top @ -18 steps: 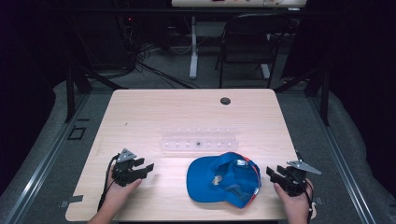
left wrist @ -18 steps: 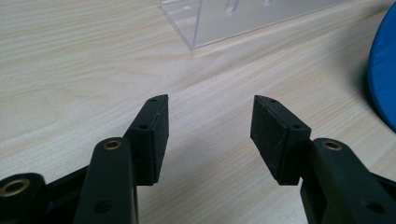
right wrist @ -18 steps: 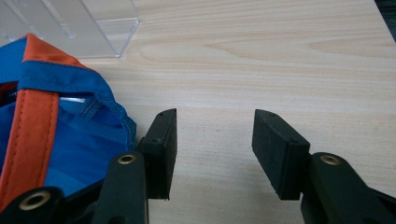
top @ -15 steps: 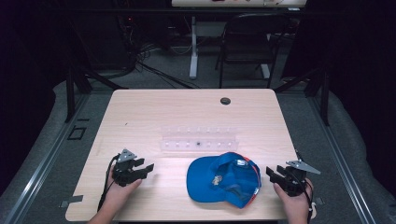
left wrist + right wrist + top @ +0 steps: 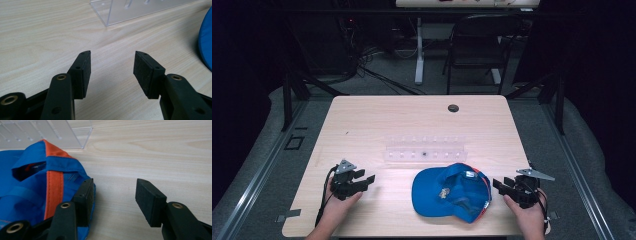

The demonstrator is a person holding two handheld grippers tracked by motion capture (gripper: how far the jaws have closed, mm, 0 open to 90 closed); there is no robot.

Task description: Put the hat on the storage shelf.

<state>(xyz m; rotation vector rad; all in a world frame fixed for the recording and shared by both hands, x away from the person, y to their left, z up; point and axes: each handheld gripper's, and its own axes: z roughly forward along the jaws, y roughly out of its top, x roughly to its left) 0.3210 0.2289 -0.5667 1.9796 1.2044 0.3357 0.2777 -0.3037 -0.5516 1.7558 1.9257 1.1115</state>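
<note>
At the near edge of the bench (image 5: 362, 120), two hands held a claw each. The left claw (image 5: 364, 181) lay low over the wood at the near left, its jaws spread wide with nothing but bare bench between them; in the left gripper view (image 5: 112, 67) the pads stood well apart. The right claw (image 5: 498, 185) sat at the near right, also spread wide and holding nothing. In the right gripper view (image 5: 115, 192) one of its jaws lay just at the edge of the cap (image 5: 32, 192), over the blue cloth beside an orange strip, and the other stood over bare wood; whether the jaw touched the cloth could not be told.

The blue cap (image 5: 451, 191) lay between the two claws, upside down with its inside showing, nearer the right claw than the left. Just beyond it stood a clear plastic rack (image 5: 426, 149), long and low, across the middle of the bench. Farther still, near the far edge, was a small dark round hole (image 5: 453, 108). Beyond the bench, a chair (image 5: 477, 45) stood on the floor.
</note>
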